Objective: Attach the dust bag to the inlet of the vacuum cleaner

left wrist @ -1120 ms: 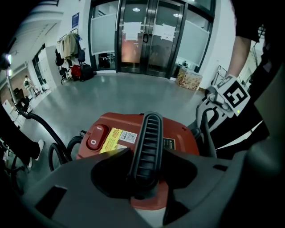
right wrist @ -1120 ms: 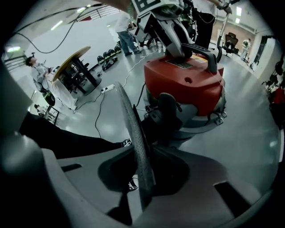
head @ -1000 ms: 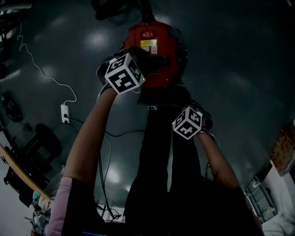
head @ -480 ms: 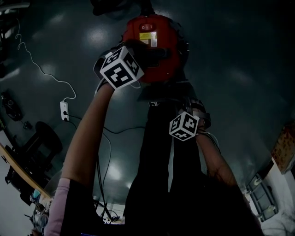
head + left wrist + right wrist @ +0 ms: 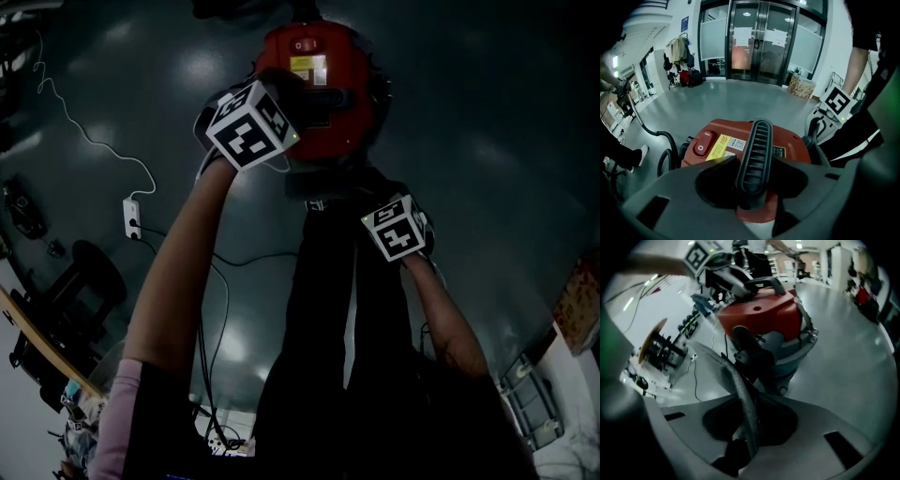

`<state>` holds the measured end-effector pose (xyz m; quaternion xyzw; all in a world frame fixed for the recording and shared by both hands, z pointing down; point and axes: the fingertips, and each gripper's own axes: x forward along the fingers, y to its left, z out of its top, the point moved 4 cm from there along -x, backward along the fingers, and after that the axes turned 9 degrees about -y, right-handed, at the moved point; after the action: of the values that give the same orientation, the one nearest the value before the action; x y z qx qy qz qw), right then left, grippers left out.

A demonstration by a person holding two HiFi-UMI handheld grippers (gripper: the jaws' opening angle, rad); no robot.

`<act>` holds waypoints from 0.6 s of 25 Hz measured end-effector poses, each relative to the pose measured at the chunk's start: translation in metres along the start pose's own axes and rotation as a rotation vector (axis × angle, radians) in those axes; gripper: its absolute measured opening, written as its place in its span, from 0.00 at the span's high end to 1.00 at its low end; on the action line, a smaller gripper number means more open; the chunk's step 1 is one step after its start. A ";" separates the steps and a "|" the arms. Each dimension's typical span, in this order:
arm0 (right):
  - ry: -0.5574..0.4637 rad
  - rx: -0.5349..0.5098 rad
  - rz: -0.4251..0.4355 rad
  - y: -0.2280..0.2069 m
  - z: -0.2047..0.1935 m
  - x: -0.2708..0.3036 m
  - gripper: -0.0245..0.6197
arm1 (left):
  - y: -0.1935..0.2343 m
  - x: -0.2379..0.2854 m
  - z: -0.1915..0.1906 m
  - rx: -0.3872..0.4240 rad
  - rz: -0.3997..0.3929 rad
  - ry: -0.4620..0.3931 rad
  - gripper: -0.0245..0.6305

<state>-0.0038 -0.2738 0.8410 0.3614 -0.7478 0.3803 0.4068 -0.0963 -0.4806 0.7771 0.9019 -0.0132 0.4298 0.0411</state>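
Red vacuum cleaner (image 5: 323,94), on floor. Left tool (image 5: 752,187) clamps its carry handle (image 5: 754,150). Right tool (image 5: 745,446), jaws just loosening, has grey dust bag (image 5: 740,390) edge between them, near inlet (image 5: 743,341). Attachment apparently unfinished.

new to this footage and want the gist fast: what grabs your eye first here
The round red vacuum cleaner stands out, top centre of the head view. The left tool clamps its black ribbed handle. Just below and to the right, the right tool has a strip of grey woven dust bag fabric between its jaws, which have just been opening.
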 end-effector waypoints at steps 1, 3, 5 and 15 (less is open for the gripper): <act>0.010 -0.083 -0.003 0.000 0.000 0.000 0.85 | -0.001 0.002 0.000 -0.001 -0.001 0.000 0.67; 0.039 -0.255 -0.011 0.002 -0.003 -0.001 0.84 | -0.001 0.006 0.000 0.000 -0.004 0.001 0.67; 0.088 -0.500 -0.032 0.006 -0.005 0.000 0.83 | -0.002 0.008 0.000 0.000 -0.007 0.000 0.67; 0.148 -0.288 0.021 -0.001 -0.004 0.010 0.84 | -0.002 0.004 0.000 -0.013 -0.006 -0.032 0.66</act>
<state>-0.0058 -0.2735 0.8520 0.2626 -0.7662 0.2990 0.5046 -0.0934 -0.4788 0.7803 0.9084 -0.0141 0.4151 0.0477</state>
